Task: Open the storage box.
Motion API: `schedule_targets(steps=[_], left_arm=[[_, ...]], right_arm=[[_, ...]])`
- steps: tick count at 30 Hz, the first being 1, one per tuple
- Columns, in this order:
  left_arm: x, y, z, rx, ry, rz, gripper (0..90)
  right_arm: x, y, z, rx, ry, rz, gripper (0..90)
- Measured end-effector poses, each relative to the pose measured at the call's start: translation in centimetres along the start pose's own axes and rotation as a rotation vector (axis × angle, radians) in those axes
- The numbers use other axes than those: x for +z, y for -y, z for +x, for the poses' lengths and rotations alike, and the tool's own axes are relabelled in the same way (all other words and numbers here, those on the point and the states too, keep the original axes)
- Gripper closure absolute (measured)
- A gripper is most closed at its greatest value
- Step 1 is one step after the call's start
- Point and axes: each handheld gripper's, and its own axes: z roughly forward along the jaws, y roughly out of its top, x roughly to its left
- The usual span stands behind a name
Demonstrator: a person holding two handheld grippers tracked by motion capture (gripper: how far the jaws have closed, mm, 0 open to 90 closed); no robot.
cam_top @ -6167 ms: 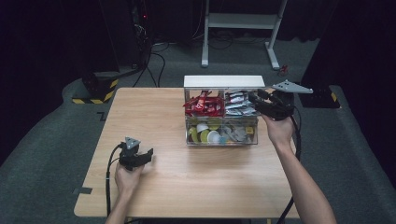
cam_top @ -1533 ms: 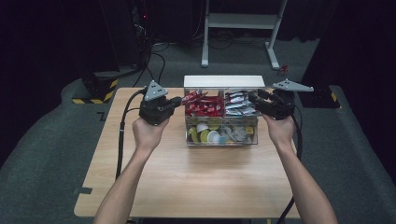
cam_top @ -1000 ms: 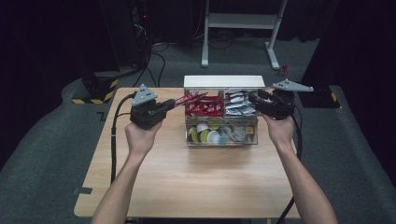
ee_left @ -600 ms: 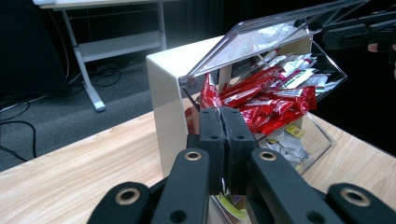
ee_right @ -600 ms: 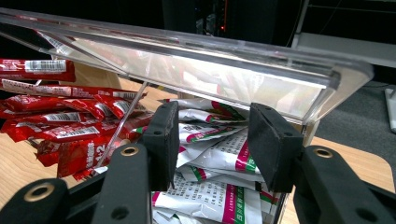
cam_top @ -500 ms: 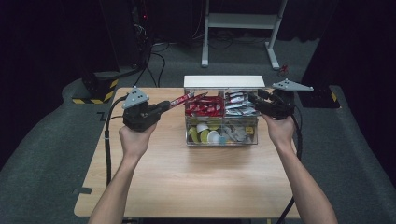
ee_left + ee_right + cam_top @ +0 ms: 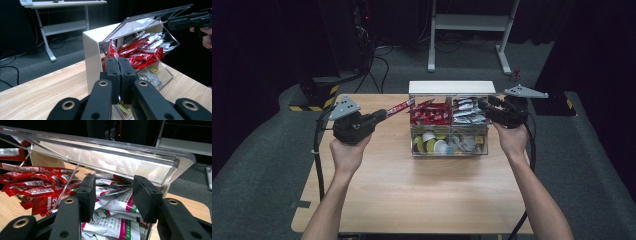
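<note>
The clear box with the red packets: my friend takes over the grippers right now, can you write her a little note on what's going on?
Left gripper: shut on a red packet, held in the air beside the clear box.
Right gripper: open, at the box's right end, under the raised clear lid.
Red packets fill the top left compartment, white packets the top right.
Done: one red packet out.
Left: likely set it on the table, then lower the lid.

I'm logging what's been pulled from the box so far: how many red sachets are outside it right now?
1: a red sachet pinched in the left claw, left of the clear box. The rest lie inside; none visible on the table.
</note>
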Motion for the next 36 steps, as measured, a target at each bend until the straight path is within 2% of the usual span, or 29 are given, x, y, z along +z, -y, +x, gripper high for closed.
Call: schedule_targets(steps=[8,16,25,36], left_arm=[[-1.2,0.2,0.3,0.009,-0.021,0.000,88.4],[-2.7,0.8,1.3,-0.009,-0.052,-0.014,88.4],[-4.0,2.1,2.5,-0.025,-0.081,-0.016,88.4],[-4.6,4.0,3.8,-0.051,-0.104,-0.008,88.4]], right_arm=[[0.0,0.0,0.1,-0.002,0.004,0.000,53.8],[0.0,0.0,0.1,-0.001,0.004,0.001,53.9],[0.0,-0.1,0.1,-0.003,0.010,0.005,53.8],[0.0,-0.1,0.2,-0.007,0.012,0.007,53.8]])
